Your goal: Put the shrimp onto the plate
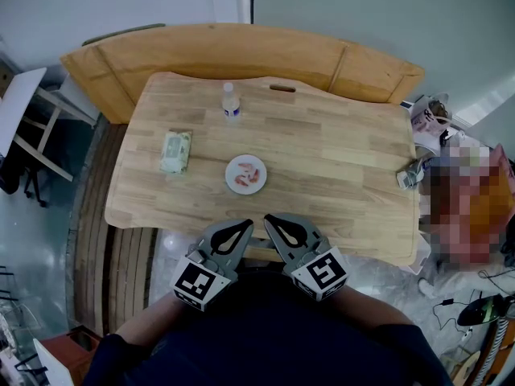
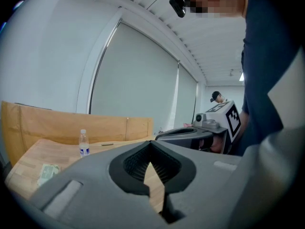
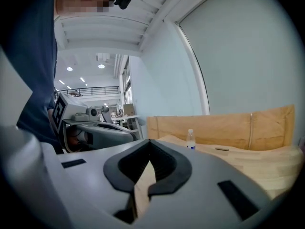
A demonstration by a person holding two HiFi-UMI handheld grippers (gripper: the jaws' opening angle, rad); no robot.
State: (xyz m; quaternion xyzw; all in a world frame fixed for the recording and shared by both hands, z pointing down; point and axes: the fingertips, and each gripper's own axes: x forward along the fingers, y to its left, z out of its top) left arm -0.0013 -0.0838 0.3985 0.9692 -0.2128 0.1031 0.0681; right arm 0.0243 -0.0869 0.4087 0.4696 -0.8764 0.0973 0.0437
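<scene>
Find the shrimp [image 1: 246, 173] already on the white plate [image 1: 259, 185], middle of the desk [image 1: 338, 159]. Expect light, soft, slippery pieces; pinch gently across the body. Note fingers of left gripper [image 1: 244, 226] and right gripper [image 1: 269, 219] pressed together, empty, near the desk's front edge.

Left claw [image 2: 151, 144], jaws together; bottle [image 2: 84, 143] beyond

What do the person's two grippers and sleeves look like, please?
Both the left gripper and right gripper are grey, with rounded, tapering jaws lined by black ribbed pads. Each carries a cube with black-and-white square markers. The sleeves are dark navy.
</scene>
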